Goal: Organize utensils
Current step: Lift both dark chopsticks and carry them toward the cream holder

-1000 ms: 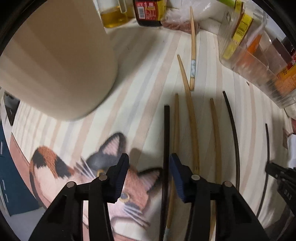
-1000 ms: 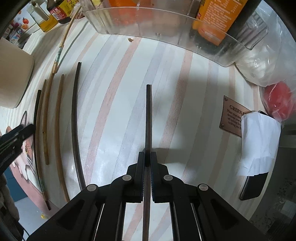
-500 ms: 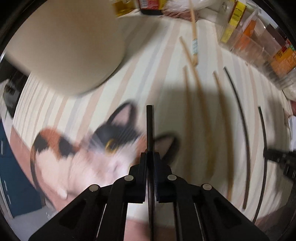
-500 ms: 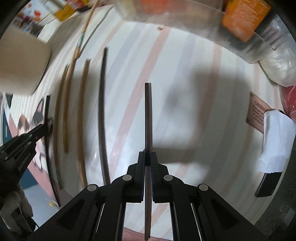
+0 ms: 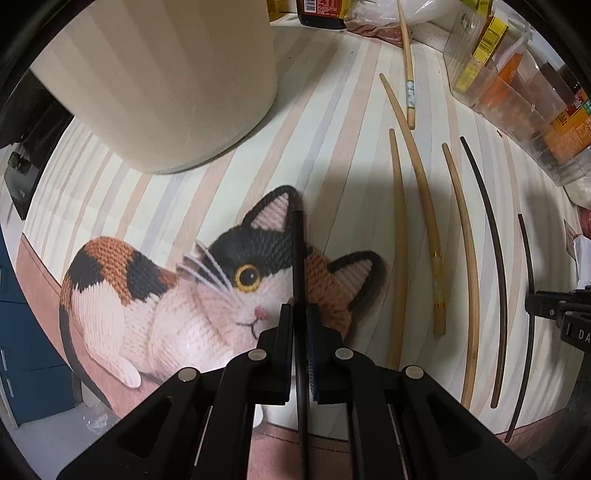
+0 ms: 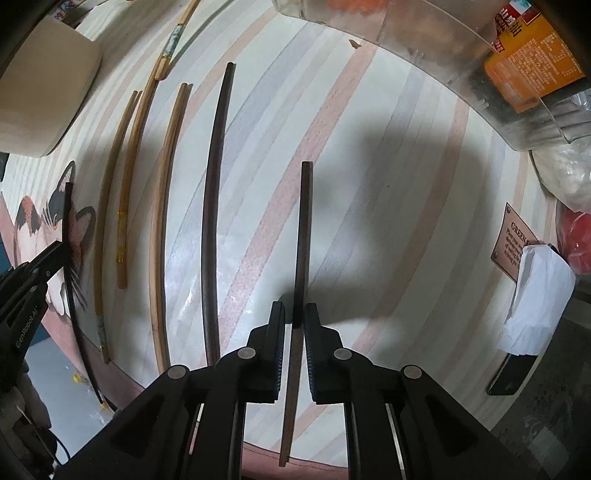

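My left gripper is shut on a black chopstick and holds it above the cat picture on the mat. My right gripper is shut on a dark brown chopstick, lifted over the striped mat; it also shows in the left wrist view. Several chopsticks lie side by side on the mat between the grippers: three bamboo ones and a dark one. Another bamboo chopstick lies farther back. A tall beige holder stands at the far left.
A clear plastic bin with orange packets stands at the far right. Sauce bottles stand at the back. A white folded tissue, a brown label and a dark phone are at the right edge.
My left gripper closed on the black chopstick and lifted it leftward over the cat picture. My right gripper rose with the dark brown chopstick.
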### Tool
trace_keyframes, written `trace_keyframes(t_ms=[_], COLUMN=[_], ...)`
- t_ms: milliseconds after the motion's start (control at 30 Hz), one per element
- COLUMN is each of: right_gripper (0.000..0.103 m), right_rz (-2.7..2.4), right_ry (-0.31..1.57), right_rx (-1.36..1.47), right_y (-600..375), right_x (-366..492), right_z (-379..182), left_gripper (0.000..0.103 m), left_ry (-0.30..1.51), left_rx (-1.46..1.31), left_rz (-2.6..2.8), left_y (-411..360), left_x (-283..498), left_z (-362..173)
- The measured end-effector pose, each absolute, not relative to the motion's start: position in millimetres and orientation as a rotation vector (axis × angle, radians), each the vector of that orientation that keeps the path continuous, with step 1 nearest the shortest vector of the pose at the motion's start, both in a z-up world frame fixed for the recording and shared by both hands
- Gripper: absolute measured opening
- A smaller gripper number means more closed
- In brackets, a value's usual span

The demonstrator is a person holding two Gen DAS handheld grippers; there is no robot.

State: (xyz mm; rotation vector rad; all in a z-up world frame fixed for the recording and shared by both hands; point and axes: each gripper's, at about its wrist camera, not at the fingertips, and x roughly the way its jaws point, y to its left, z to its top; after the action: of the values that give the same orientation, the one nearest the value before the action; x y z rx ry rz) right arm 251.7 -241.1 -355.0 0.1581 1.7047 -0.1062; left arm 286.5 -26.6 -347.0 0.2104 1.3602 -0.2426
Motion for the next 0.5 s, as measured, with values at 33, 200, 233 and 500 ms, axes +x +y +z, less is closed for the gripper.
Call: trace_keyframes(t_ms=[33, 200, 233, 500], right_gripper=[0.012, 0.005, 0.005, 0.005], right_rz=[-0.116, -0.132, -0.137, -0.113], right_ry=[1.701, 1.632, 1.619, 1.457], right_rx=[0.147, 0.109, 0.109, 0.195], right_y=[-239, -213, -213, -218], right_x=[252, 240, 239, 215], right_z=[-354, -356, -355, -312], left_gripper=[0.005, 0.004, 0.004, 0.004], left_ry=[1.36, 1.35, 1.348, 1.259], left_rx=[0.214, 0.22, 0.226, 0.197], left_rz=[-0.241, -0.221, -0.216, -0.238], left_y=[-25, -20, -20, -16], left_x=[286, 285, 285, 269], left_z=[-346, -350, -351, -309])
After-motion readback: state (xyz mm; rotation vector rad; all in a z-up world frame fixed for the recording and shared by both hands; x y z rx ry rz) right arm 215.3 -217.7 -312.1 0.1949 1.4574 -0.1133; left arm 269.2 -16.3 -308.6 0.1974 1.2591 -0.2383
